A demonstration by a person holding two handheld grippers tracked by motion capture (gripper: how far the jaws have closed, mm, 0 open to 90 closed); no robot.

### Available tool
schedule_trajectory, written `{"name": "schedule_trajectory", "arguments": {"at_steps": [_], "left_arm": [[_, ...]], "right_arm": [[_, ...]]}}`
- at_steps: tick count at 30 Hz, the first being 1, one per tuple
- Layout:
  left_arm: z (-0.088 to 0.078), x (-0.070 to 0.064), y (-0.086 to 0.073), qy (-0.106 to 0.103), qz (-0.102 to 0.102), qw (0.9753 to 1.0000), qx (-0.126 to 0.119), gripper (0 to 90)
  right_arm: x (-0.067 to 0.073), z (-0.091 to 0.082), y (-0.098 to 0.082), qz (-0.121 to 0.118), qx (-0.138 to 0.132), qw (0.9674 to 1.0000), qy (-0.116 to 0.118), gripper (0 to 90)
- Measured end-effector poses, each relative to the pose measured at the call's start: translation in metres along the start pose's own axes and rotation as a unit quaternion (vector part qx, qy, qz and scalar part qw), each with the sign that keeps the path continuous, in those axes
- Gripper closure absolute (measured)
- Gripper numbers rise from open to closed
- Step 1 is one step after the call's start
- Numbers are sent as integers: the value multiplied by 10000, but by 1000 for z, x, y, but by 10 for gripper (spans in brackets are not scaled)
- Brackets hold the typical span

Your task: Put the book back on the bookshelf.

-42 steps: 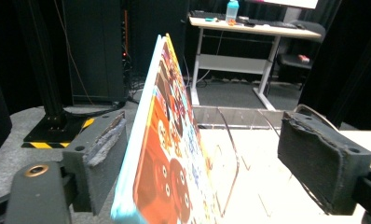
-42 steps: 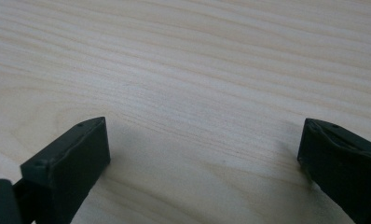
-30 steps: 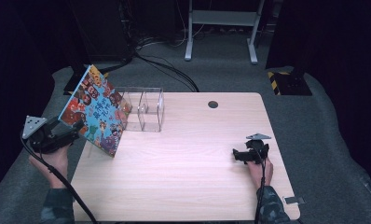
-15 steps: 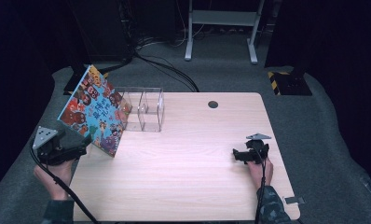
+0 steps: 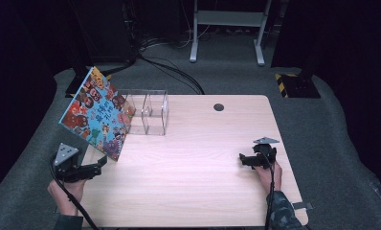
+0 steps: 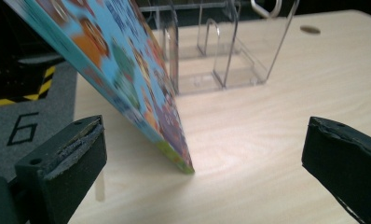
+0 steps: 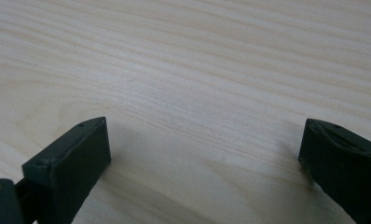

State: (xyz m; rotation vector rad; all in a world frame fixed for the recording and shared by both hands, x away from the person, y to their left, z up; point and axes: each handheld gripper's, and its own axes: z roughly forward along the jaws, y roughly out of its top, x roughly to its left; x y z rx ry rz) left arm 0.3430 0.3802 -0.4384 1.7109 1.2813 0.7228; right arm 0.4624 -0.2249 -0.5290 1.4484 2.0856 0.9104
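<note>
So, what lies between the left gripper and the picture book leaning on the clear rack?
Nothing: in the left gripper view, bare table separates the open left gripper from the book, whose bottom corner points at the gap between the jaws.

Both grippers' fingers (image 6: 62,158) wide apart

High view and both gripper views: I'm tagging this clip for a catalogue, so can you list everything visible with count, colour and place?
Book: one, blue cover with many-coloured cartoon figures, far-left of the table, leaning tilted against the clear organiser, lower corner on the tabletop.
Clear organiser: one, transparent with compartments, far-left area, right of the book.
Table: one, light wood, centre; a dark round hole near its far edge.
Floor cables: several, black, on the grey carpet beyond the table.
Metal stand: one, grey, behind the table.
Left gripper: one, black, near-left edge, fingers open toward the book.
Right gripper: one, black, near-right, fingers open over bare wood.
</note>
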Motion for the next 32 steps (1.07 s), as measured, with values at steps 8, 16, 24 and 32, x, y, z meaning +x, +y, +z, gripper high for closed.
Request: {"name": "schedule_trajectory", "arguments": {"at_steps": [8,16,24,32], "left_arm": [[15,-7,-32,-100,13,9992,387,0],[25,-18,-61,-156,27,9980,610,0],[38,-28,-84,-161,149,9945,1022,0],[43,-35,-86,-105,360,9904,1332,0]], "right_arm": [[-2,-1,0,-75,47,9999,62,13],[-2,-1,0,-87,60,9999,82,14],[-2,-1,0,-96,71,9999,84,14],[-2,-1,0,-97,64,9999,74,14]]}}
